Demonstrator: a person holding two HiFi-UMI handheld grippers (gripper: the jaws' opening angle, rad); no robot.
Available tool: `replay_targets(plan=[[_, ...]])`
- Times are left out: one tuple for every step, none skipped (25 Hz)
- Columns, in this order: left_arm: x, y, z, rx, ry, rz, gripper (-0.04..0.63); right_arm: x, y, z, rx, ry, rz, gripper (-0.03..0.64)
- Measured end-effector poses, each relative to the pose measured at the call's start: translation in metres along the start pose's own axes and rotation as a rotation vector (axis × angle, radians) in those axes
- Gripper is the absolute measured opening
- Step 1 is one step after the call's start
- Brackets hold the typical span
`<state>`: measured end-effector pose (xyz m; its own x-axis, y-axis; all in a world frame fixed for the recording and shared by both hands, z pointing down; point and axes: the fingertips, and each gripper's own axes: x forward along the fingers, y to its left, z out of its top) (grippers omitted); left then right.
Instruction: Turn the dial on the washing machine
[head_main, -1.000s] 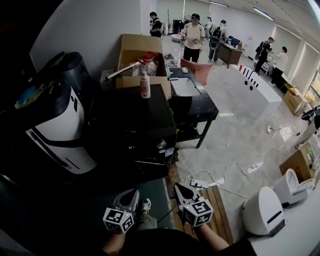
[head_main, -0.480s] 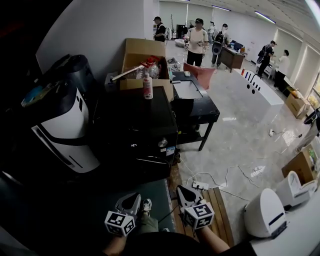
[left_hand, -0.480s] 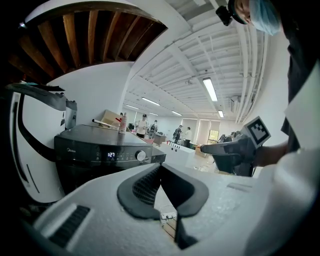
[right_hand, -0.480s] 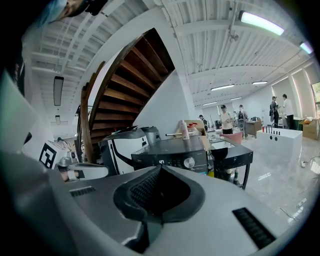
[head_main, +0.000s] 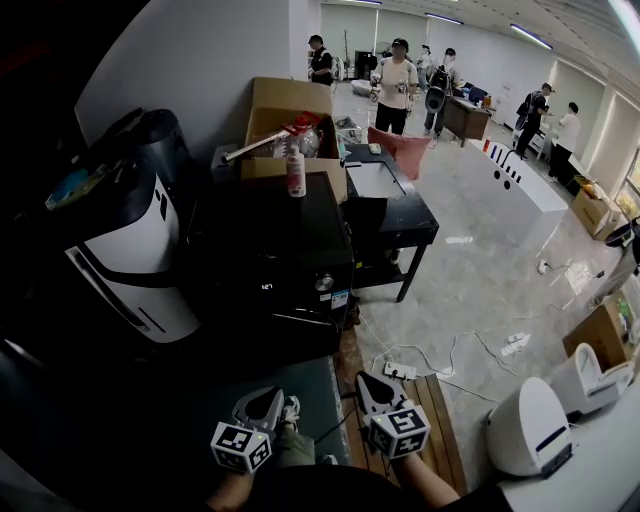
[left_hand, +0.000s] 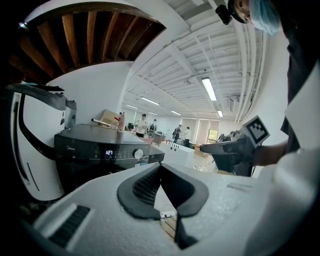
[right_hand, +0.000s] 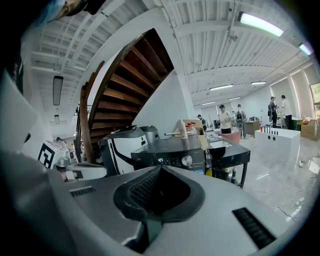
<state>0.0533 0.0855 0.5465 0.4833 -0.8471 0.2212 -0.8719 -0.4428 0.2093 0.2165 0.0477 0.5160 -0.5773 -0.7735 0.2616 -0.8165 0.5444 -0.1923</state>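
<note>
Left gripper (head_main: 268, 395) and right gripper (head_main: 363, 380) sit low, jaws pressed together on nothing. The dial (head_main: 323, 283) is at the right end of the washer (head_main: 262, 215) panel, well ahead. I'd spread the right jaws early, come in square, pinch its rim, then roll.

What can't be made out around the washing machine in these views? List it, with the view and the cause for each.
- Dial: its pointer and setting marks are too small in every view.
- Washing machine front under the dial: lost in shadow in the head view, partly covered by the left gripper's own body in the left gripper view.
- Bottle label: too small in the head view.
</note>
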Motion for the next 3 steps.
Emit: replay_targets(plan=[[-0.0006,0.0,-0.0008,-0.001,0.0,0.0,0.011,-0.0003,0.0,-0.0005,0.0,0.0,-0.002,-0.002],[-0.0011,0.0,-0.0015,-0.001,0.001,0.0,0.011,-0.0006,0.0,-0.0011,0.001,0.0,-0.003,-0.002],[-0.0017,0.0,-0.0022,-0.002,0.002,0.001,0.011,-0.0008,0.0,-0.0016,0.001,0.0,-0.005,-0.002]])
